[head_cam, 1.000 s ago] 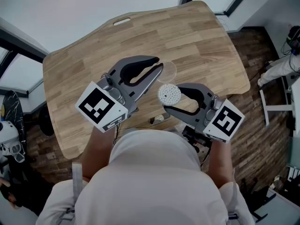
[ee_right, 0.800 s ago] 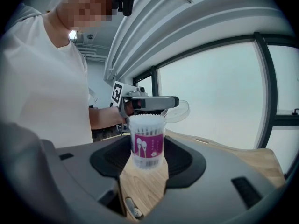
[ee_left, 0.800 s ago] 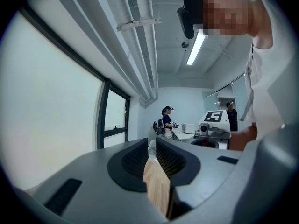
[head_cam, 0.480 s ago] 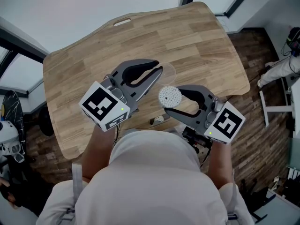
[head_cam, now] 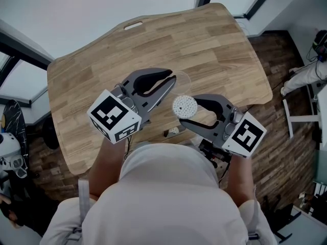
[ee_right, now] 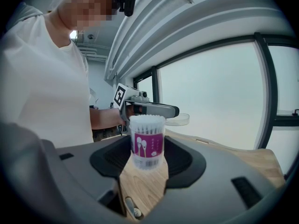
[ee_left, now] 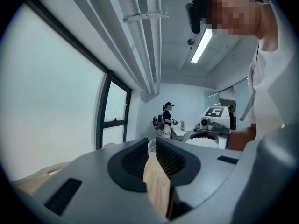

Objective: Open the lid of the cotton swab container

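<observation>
Your right gripper (ee_right: 147, 161) is closed on the clear cylindrical cotton swab container with the purple label (ee_right: 147, 141). Its pads press the lower half, and the white swab heads are bare at the top. So the lid looks already off. The thin clear round plastic lid (head_cam: 182, 78) is pinched by its rim in your left gripper (ee_left: 152, 154), whose jaws stand nearly together on it, just beyond the right gripper's tips.

To finish well, hold the container upright with an even squeeze, since a tilt could spill swabs. Carry the lid away level, and don't lighten the pinch, because that thin rim probably slips easily.

Both things are held above the near edge of the light wooden tabletop (head_cam: 102, 65). I see nothing lying on it under the grippers, so a set-down looks unobstructed. Further out, an oval slot (head_cam: 133, 24) is cut near the tabletop's far edge. Beyond the left gripper, a person (ee_left: 167, 119) stands across the room, well apart from you.
</observation>
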{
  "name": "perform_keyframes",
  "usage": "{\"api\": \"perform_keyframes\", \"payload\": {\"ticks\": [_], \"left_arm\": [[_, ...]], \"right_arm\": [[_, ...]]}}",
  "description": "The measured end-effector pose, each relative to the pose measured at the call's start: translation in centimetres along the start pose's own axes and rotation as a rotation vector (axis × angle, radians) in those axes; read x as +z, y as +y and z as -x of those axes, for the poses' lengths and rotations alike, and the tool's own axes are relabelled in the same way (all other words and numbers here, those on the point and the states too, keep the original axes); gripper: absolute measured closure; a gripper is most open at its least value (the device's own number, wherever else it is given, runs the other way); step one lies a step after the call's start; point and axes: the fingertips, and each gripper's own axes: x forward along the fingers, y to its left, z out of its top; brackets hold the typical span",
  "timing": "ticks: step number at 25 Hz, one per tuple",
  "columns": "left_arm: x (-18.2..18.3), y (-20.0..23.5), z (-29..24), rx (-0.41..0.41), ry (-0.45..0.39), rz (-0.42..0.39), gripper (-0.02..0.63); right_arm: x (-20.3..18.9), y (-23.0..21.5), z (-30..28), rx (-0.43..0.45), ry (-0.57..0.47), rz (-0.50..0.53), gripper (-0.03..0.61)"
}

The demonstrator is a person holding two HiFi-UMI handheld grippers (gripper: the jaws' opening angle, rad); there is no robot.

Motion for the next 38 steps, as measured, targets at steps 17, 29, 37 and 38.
{"api": "perform_keyframes", "payload": {"ticks": [17, 29, 37, 38], "left_arm": [[1.0, 0.3, 0.7, 0.061, -0.045, -0.08, 0.561], [1.4, 1.2, 1.7, 0.1, -0.07, -0.077, 0.592], [0.3, 1.8, 1.9, 0.117, -0.053, -0.06, 0.594], [0.2, 1.8, 1.9, 0.12, -0.051, -0.058, 0.594]], "right_arm": [[-0.9, -1.2, 0.5, -0.049, 0.019, 0.007, 0.344], [-0.7, -3.0, 1.3, -0.115, 0.006, 0.004, 0.344], [-0.6, -4.6, 2.6, -0.159, -0.005, -0.001, 0.344], [-0.5, -4.8, 2.9, -0.167, -0.007, -0.001, 0.344]]}}
